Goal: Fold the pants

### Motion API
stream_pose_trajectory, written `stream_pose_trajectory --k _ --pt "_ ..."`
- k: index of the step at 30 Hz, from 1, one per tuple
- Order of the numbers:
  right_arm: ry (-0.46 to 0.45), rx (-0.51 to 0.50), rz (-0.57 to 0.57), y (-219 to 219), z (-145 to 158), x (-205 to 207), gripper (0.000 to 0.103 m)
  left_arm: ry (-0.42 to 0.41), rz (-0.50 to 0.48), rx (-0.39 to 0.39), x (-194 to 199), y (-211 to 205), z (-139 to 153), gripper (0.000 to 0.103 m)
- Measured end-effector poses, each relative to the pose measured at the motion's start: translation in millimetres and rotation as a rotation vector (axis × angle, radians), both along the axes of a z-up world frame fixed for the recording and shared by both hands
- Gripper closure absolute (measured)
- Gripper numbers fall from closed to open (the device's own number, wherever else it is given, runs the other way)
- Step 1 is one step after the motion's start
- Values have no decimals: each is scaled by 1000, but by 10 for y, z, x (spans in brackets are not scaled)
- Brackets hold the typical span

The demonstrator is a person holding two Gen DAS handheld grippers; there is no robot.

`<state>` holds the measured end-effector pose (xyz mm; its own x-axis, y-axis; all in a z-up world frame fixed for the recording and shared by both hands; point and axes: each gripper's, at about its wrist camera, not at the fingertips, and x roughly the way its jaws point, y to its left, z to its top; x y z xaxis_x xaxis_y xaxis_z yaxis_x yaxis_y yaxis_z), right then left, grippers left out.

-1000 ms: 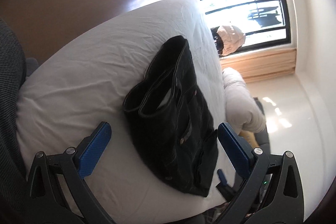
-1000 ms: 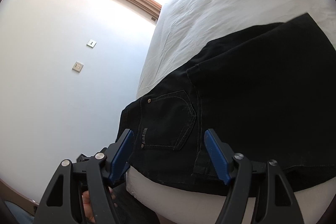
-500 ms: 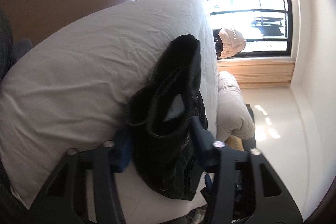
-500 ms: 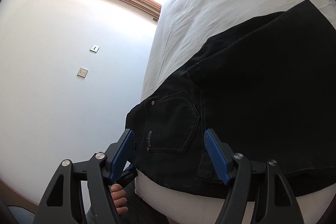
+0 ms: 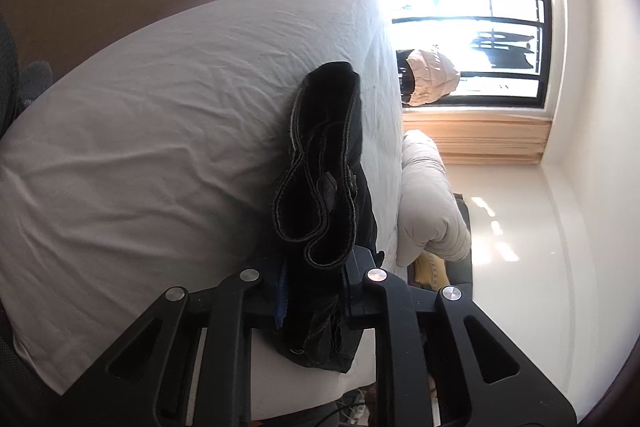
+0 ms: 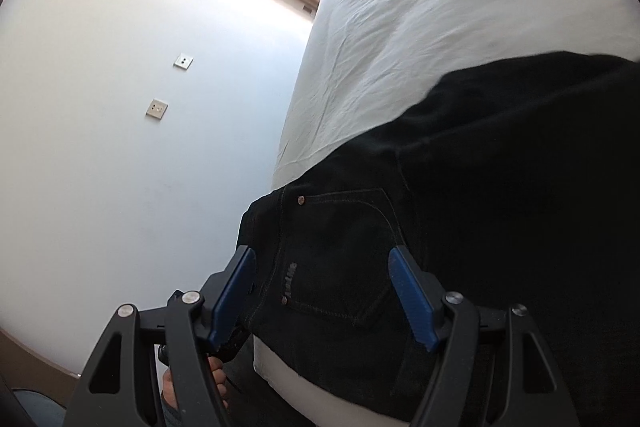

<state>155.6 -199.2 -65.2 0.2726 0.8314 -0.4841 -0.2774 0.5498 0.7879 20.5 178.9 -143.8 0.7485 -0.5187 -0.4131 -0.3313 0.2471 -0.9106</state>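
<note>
Closing left gripper (image 5: 314,291) on bunched waistband of black pants (image 5: 320,195) lying at bed (image 5: 160,131) edge — keeping all layers pinched. Right gripper (image 6: 324,291) gaping wide, straddling back pocket (image 6: 340,251), gripping nothing — aiming for even bite.

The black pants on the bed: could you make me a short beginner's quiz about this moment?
1. True or false: the left tool has bunched pants between its fingers.
2. What do the pants lie on? A) a wooden floor B) a white bed C) a chair
3. Fill in: the right tool hangs with its jaws apart over the back ____ of the pants.

Key:
1. True; its jaws are closing on the cloth.
2. B.
3. Pocket; its blue fingers stand either side of it, not pressing.
</note>
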Motion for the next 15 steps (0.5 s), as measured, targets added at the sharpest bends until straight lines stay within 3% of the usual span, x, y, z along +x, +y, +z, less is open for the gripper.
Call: stream_pose_trajectory --k 2,4,5,6,11,15 --pt "44 0 17 77 -100 163 30 -16 -15 37 66 -47 83 86" --pt "142 -96 15 173 -359 331 31 -33 -32 62 96 -83 171 86" --pt "182 -142 15 213 -501 387 40 -40 -39 72 109 -99 205 86" --pt "189 -142 6 222 -594 423 42 -44 -45 85 117 -112 238 86" --pt "189 -106 -13 209 -472 409 38 -55 -67 123 166 -182 360 86" --pt "168 -46 -34 86 -346 315 28 -77 -100 177 233 -289 537 86"
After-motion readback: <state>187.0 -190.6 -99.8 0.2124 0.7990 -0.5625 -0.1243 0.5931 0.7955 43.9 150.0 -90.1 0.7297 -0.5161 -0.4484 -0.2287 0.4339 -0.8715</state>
